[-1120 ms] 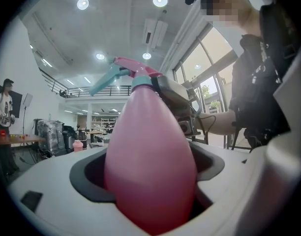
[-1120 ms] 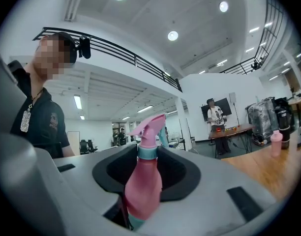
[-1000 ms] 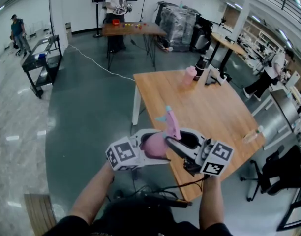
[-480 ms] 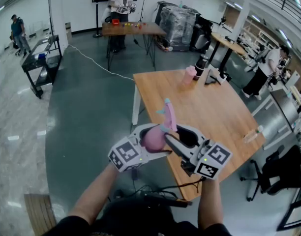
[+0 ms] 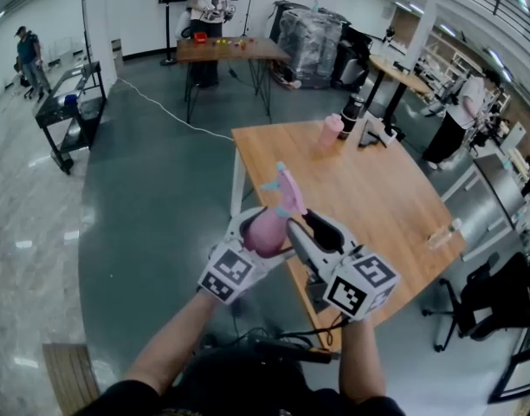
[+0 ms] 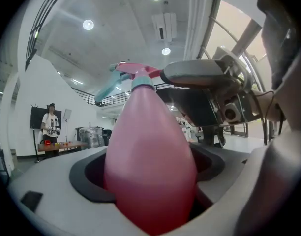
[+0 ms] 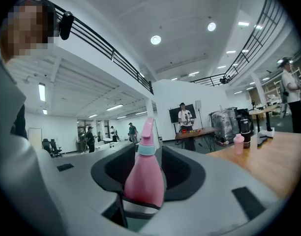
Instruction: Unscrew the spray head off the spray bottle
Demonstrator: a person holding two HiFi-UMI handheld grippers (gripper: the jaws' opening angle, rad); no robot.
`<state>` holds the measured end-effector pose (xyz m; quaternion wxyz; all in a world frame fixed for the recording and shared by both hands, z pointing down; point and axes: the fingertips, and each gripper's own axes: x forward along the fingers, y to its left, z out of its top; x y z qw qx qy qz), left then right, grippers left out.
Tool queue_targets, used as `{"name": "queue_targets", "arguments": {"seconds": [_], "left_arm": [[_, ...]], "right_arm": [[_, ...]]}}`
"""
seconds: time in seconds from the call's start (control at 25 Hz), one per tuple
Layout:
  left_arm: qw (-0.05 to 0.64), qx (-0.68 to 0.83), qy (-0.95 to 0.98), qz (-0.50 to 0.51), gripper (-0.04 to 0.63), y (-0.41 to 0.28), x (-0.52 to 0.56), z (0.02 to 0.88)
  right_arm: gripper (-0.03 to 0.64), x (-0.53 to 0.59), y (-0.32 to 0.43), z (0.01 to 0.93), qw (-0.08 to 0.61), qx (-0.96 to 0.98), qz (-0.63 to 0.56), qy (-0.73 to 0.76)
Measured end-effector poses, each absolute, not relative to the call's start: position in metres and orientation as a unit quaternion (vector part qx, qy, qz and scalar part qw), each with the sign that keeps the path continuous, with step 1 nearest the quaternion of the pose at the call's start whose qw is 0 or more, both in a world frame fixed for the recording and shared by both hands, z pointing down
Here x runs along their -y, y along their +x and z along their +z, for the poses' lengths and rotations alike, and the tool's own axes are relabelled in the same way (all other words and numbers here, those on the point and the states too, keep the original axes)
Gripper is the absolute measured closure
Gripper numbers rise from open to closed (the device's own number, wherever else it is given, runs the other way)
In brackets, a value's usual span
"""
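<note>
Head view showed the person holding both tools out in front, off the light wooden table [image 5: 378, 189] and over its left edge toward the near corner. The left gripper [image 5: 258, 232] was clamped on the rounded belly of the pink plastic spray bottle [image 5: 269, 228], which stood roughly upright with its pink spray head [image 5: 284, 189] pointing away from the person. From the left gripper view I could see the bottle's body filling the space between the jaws, the pads pressed on both sides, and a pale teal trigger [image 6: 107, 90] sticking out to the left under the head.

The right gripper [image 5: 302, 225] sat just beside the bottle on the right. Its jaws had just been opening and stood wide apart; in the right gripper view the bottle's upper part rose between them, with clear room on either side, so nothing was gripped there.

Farther off, a small pink bottle [image 5: 332, 132] and a dark flask [image 5: 353, 116] stood near the tabletop's far edge. A clear plastic bottle [image 5: 444, 232] lay by the right edge.
</note>
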<state>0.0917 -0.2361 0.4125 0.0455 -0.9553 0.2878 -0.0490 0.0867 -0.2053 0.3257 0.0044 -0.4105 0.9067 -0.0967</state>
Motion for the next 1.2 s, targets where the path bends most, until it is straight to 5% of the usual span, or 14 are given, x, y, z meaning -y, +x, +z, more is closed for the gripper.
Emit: {"name": "queue_targets", "arguments": {"seconds": [1.2], "left_arm": [[0.089,-0.356,-0.924,-0.112,0.153,0.084,0.244,0.423]], "right_arm": [[0.477,0.223,0.074,0.331,0.008,-0.883,-0.116,-0.454]]}}
